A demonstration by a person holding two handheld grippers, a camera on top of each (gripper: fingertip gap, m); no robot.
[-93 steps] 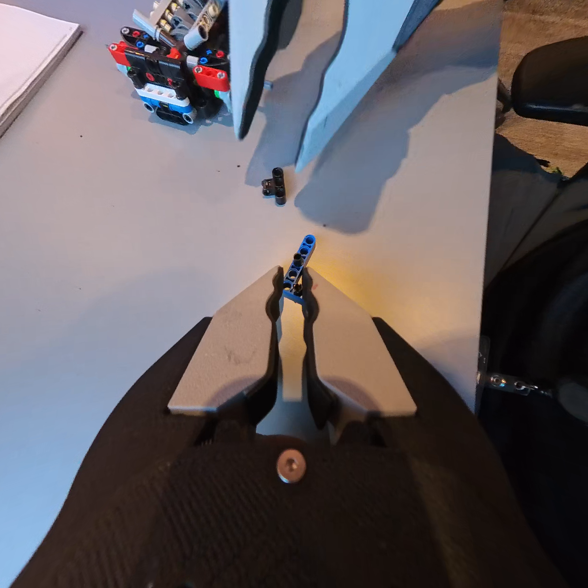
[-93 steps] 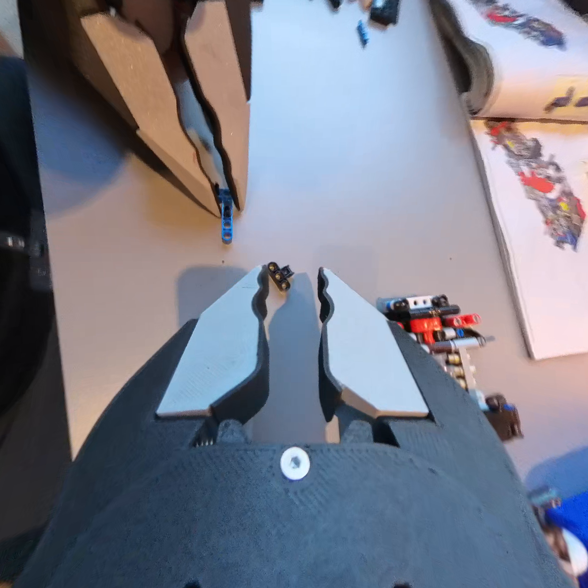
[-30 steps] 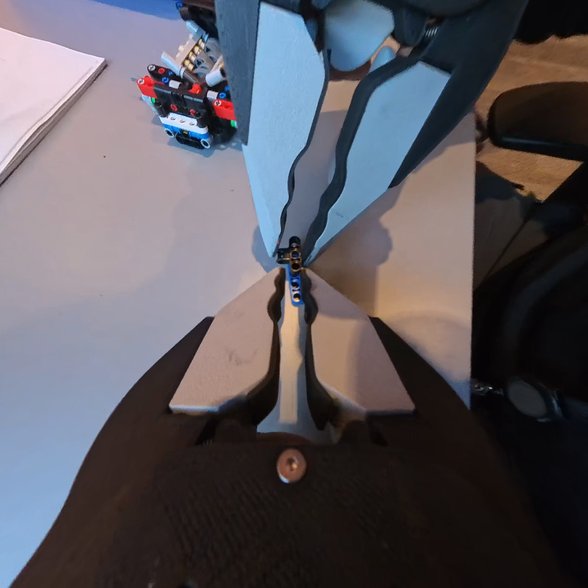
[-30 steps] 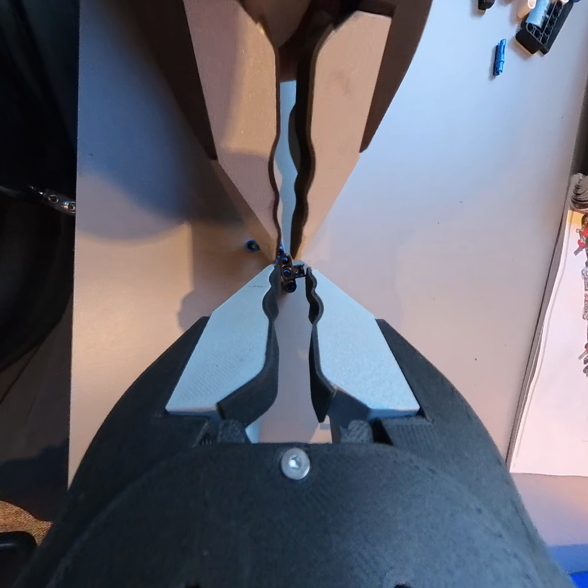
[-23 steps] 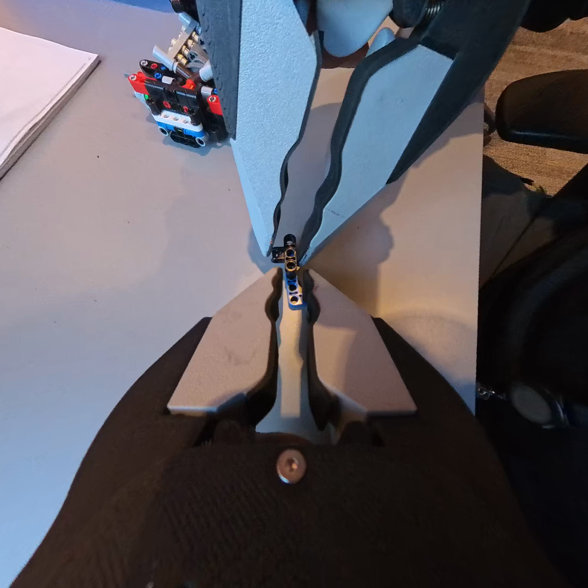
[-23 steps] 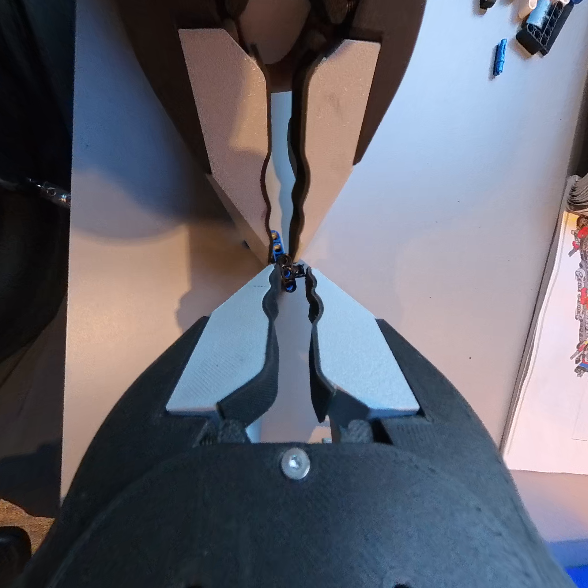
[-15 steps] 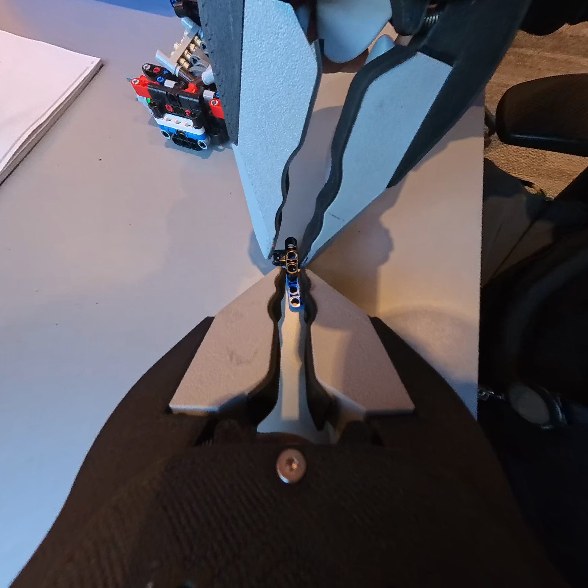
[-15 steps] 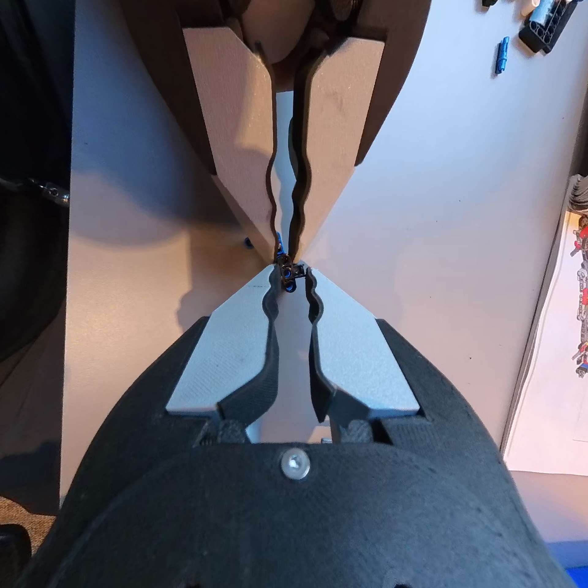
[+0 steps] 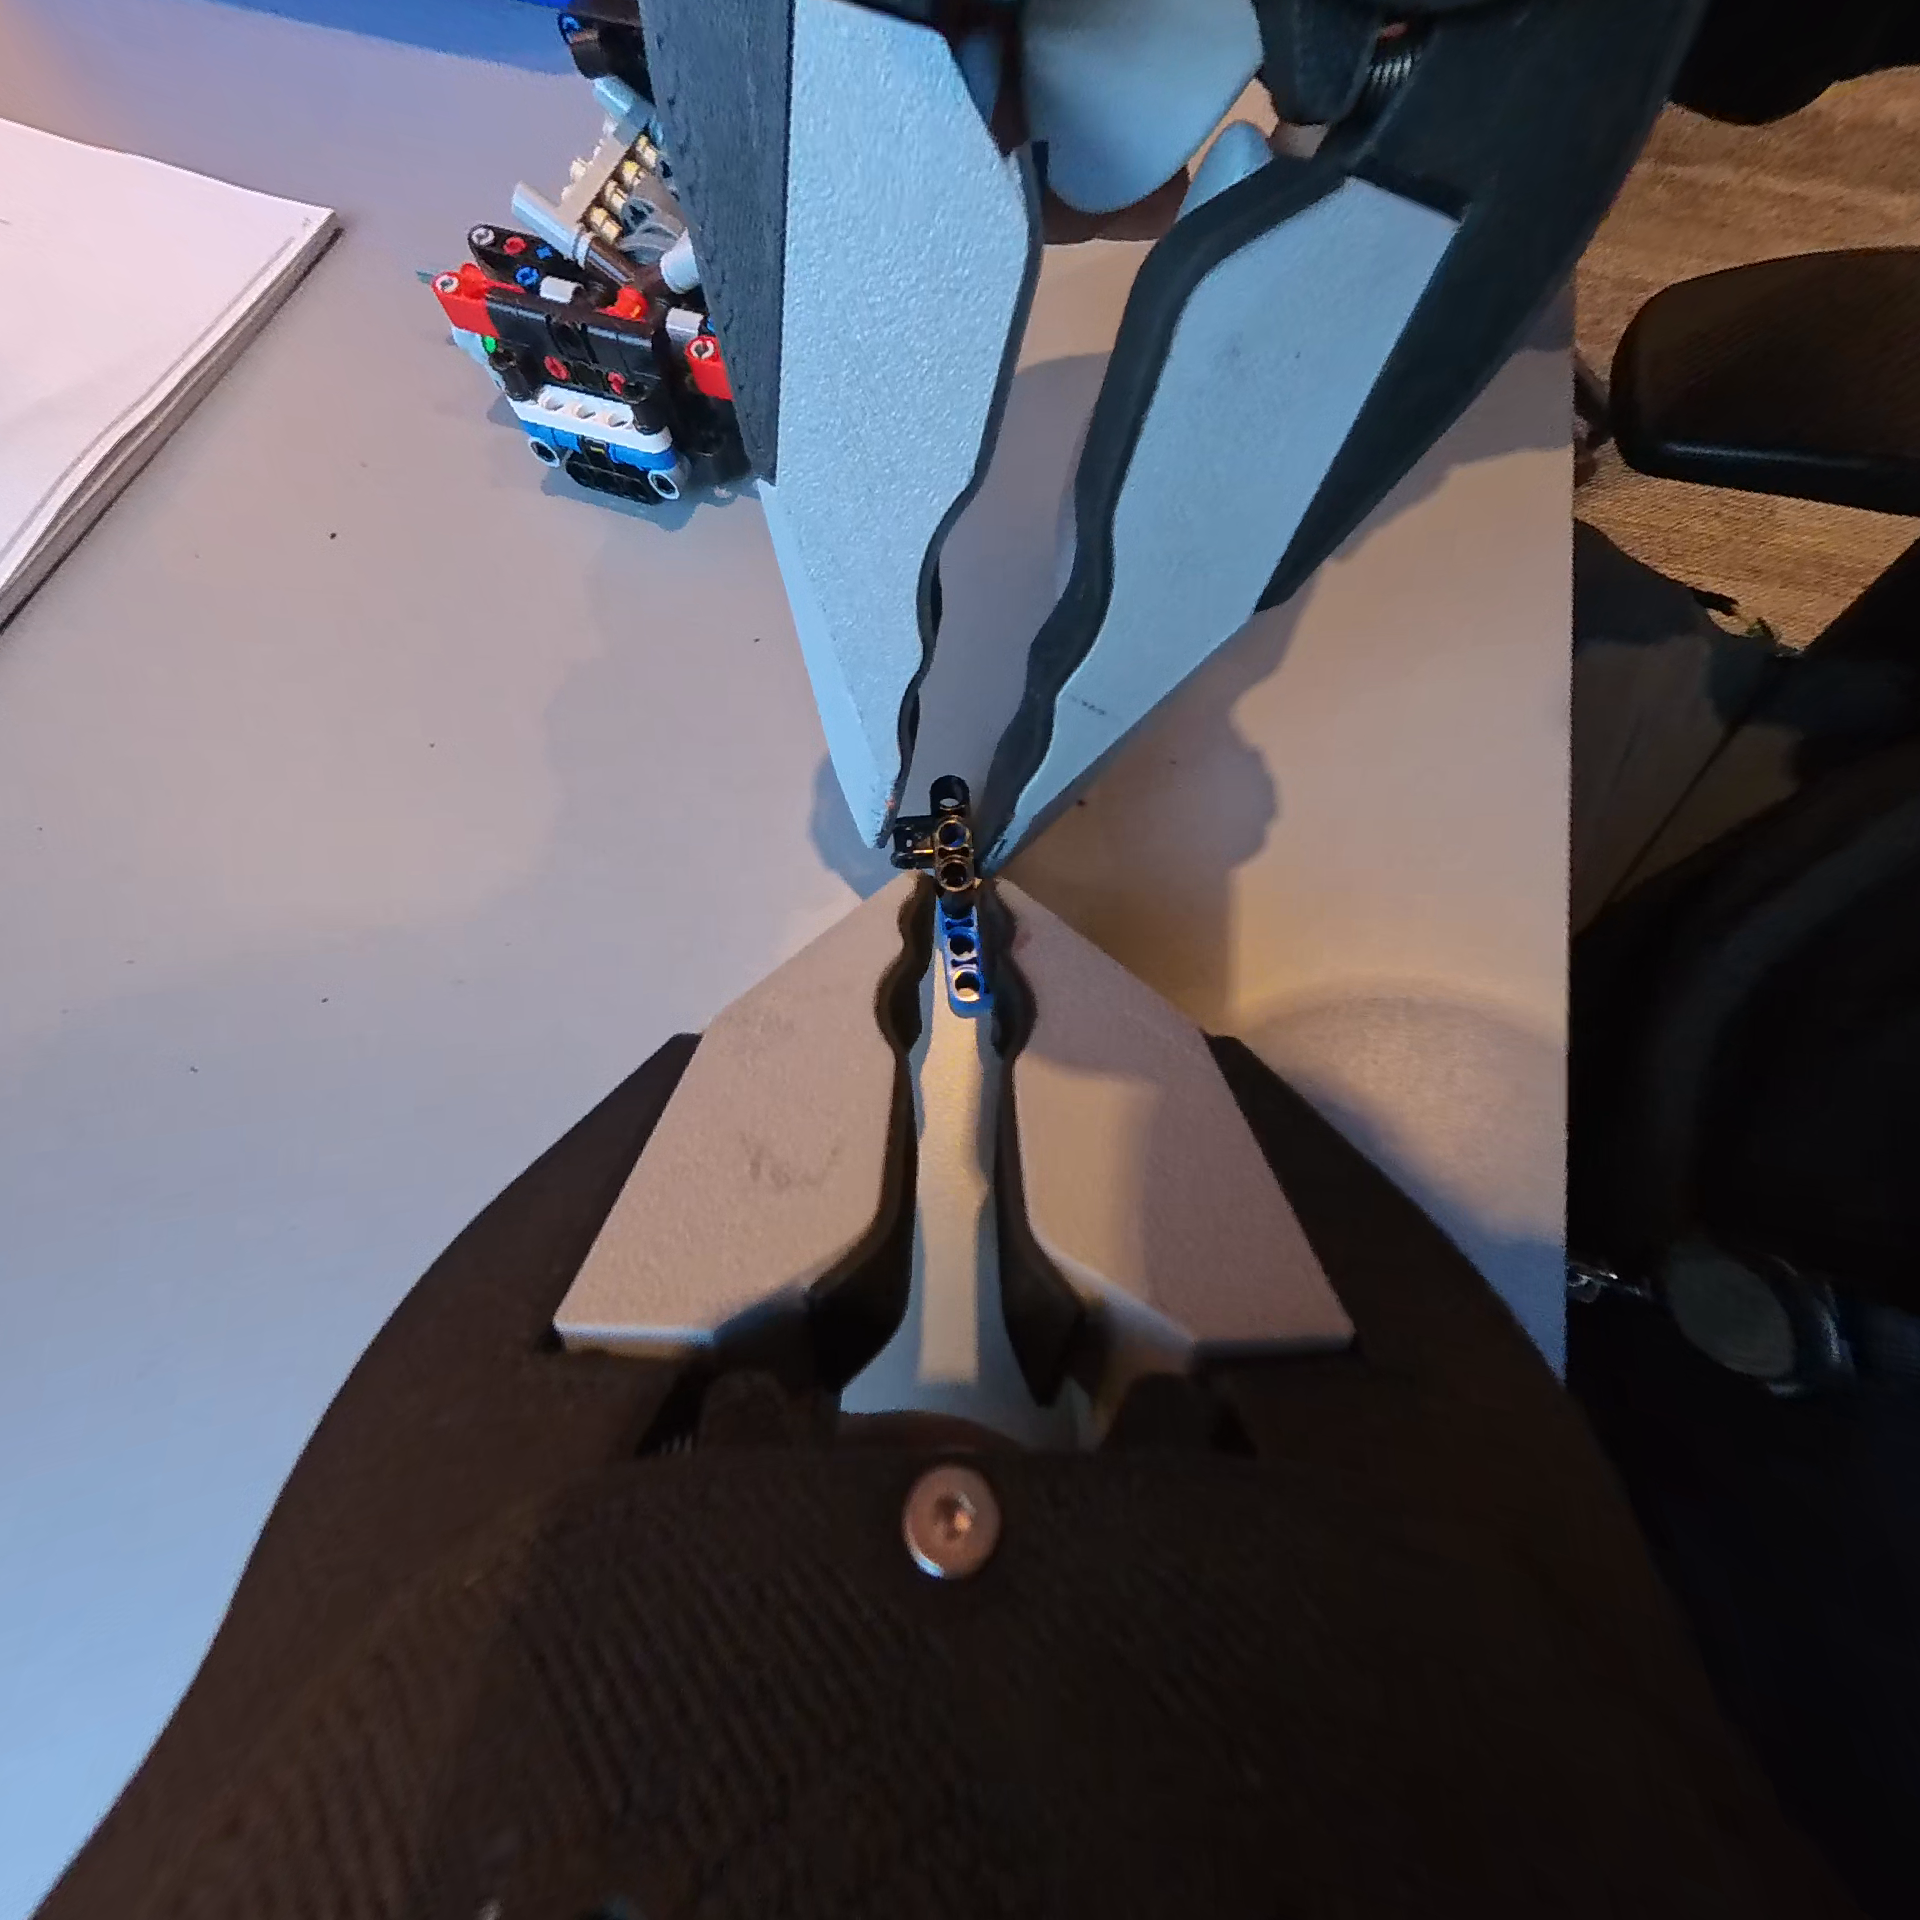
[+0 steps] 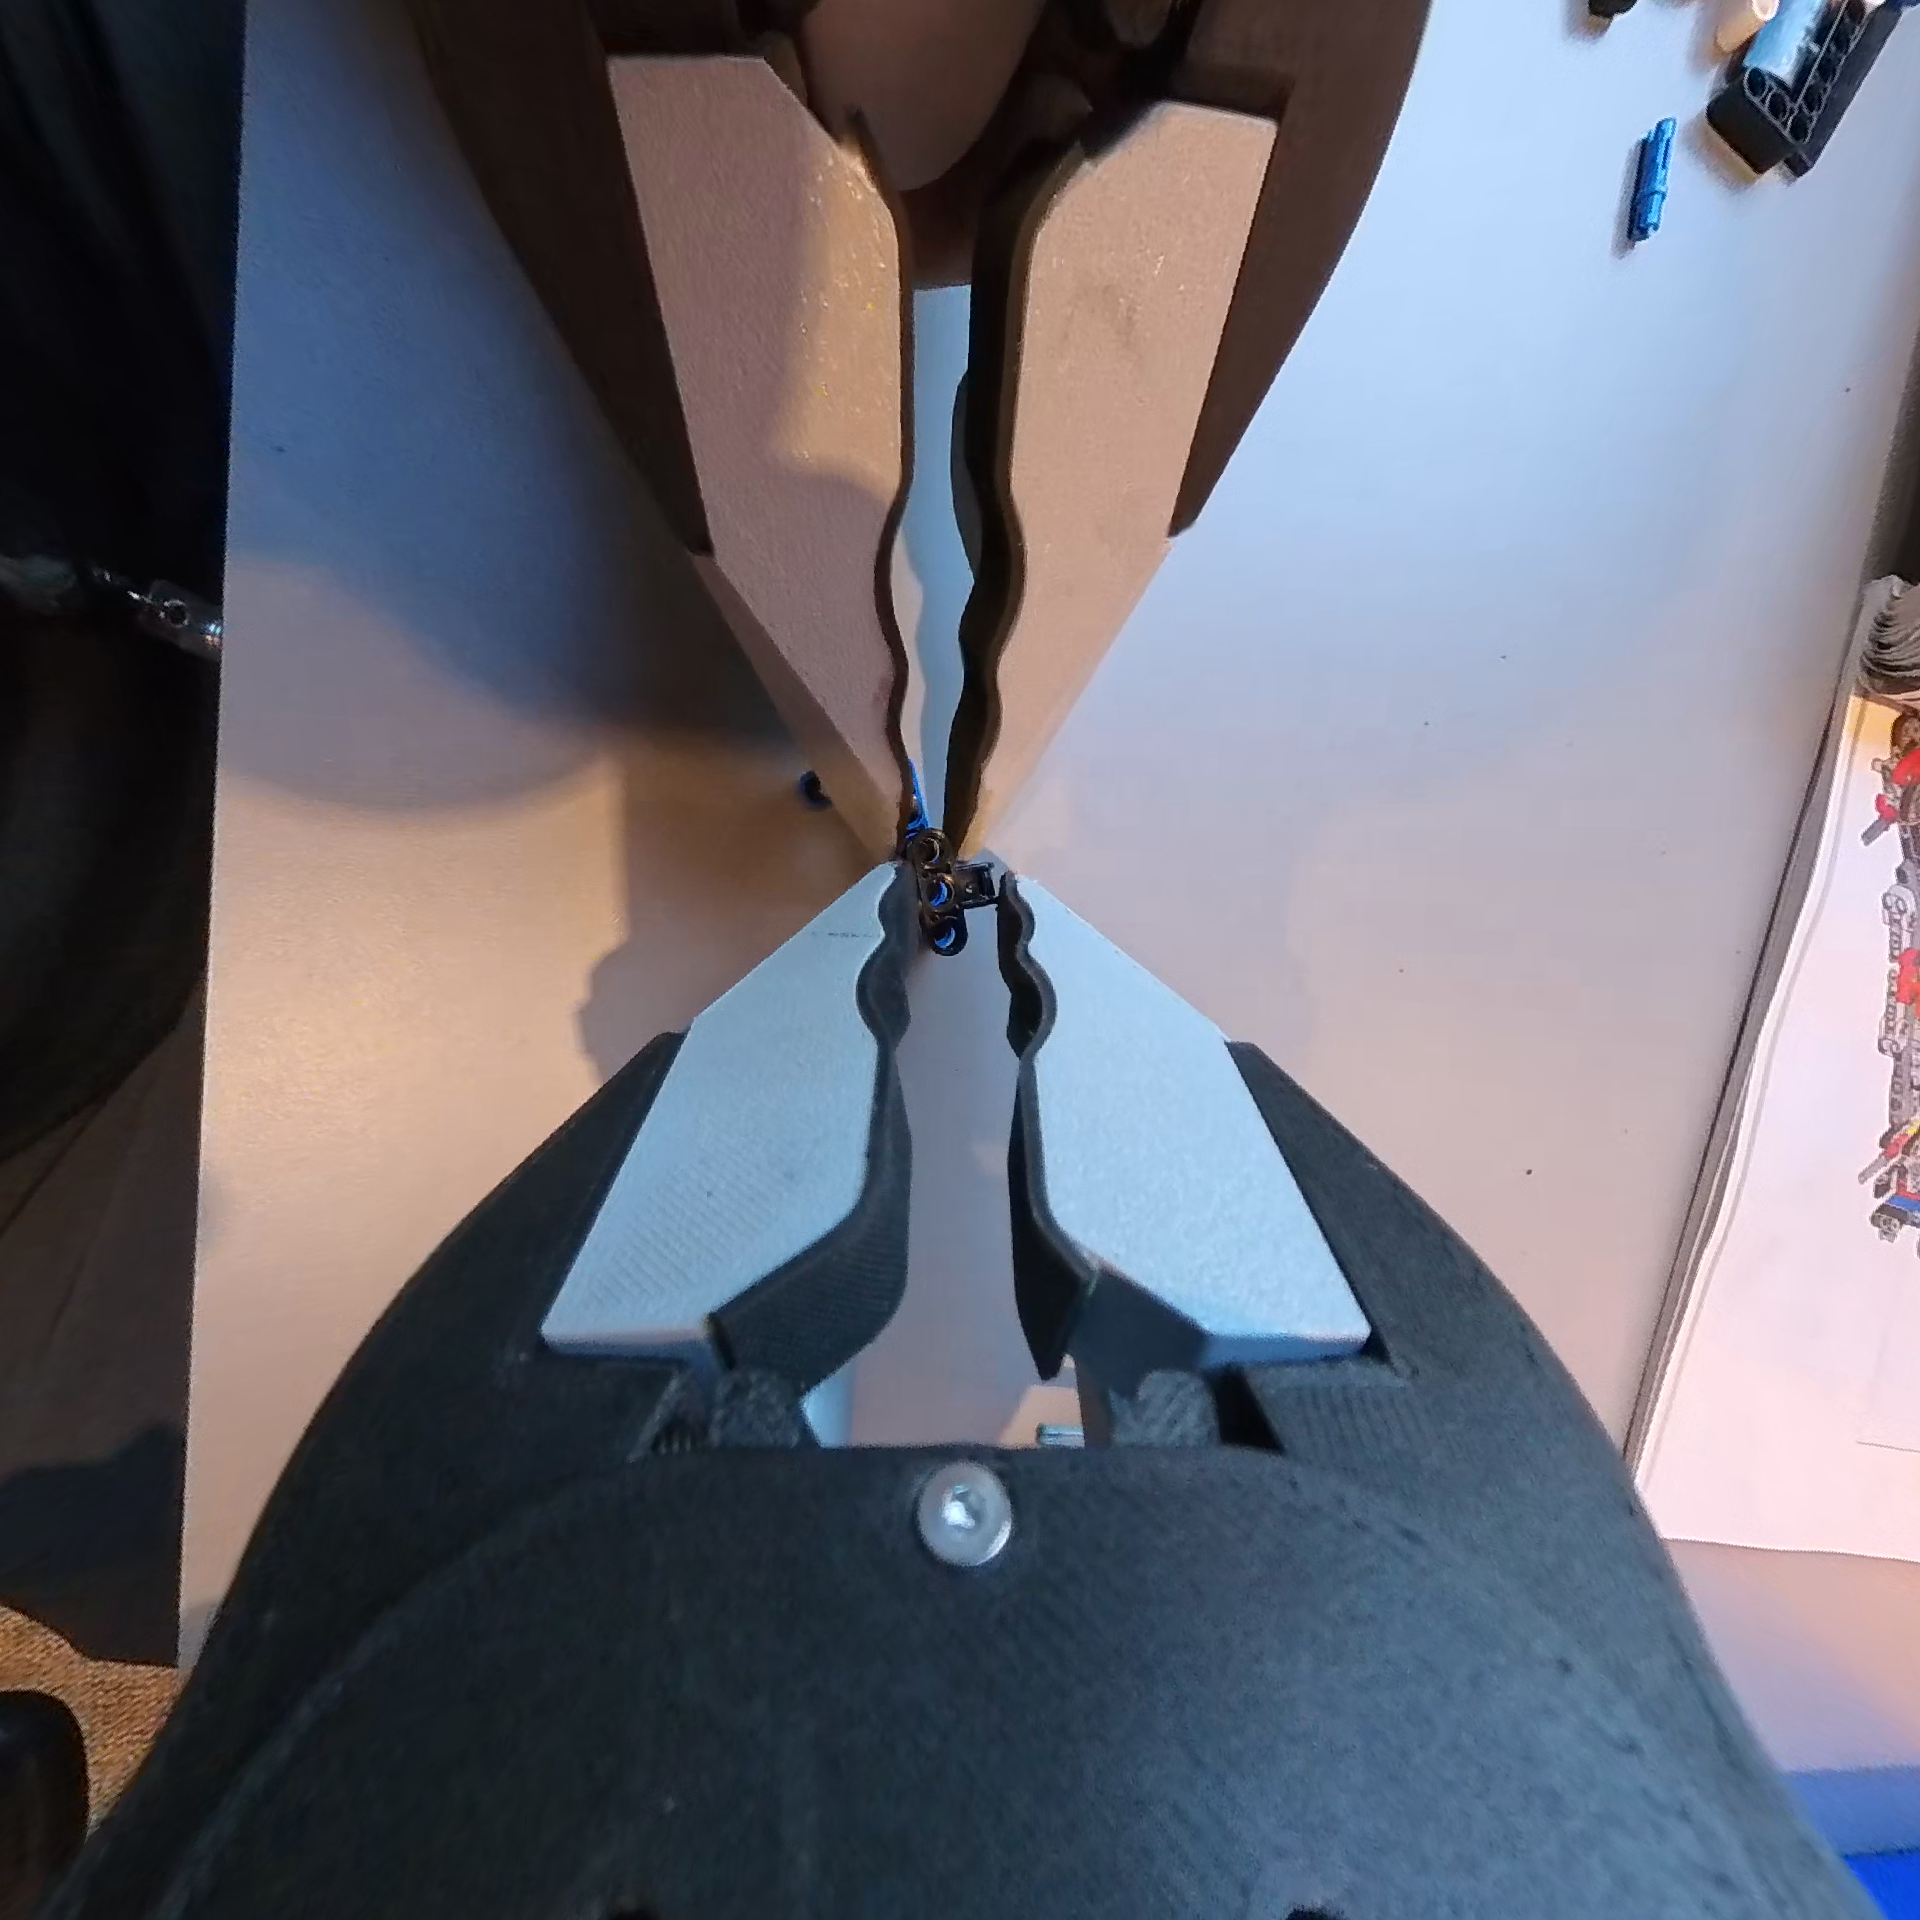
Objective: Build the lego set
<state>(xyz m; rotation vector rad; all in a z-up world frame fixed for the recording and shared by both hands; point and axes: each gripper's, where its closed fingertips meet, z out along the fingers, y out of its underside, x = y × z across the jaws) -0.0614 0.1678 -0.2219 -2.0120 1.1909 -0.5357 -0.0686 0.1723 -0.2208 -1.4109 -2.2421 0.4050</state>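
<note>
While wavy-edged left tool (image 9: 958, 906) pinches holed blue beam (image 9: 964, 954), black connector (image 9: 943, 831) abuts.

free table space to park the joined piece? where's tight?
Bare table lies between the white booklet, the partial lego build and the left hand-held gripper. It is crowded where that gripper's blue beam meets the black connector in the right hand-held gripper, and near the loose parts.

Matt grey table (image 9: 364, 831), glossy plastic blue beam (image 9: 964, 961)
</note>
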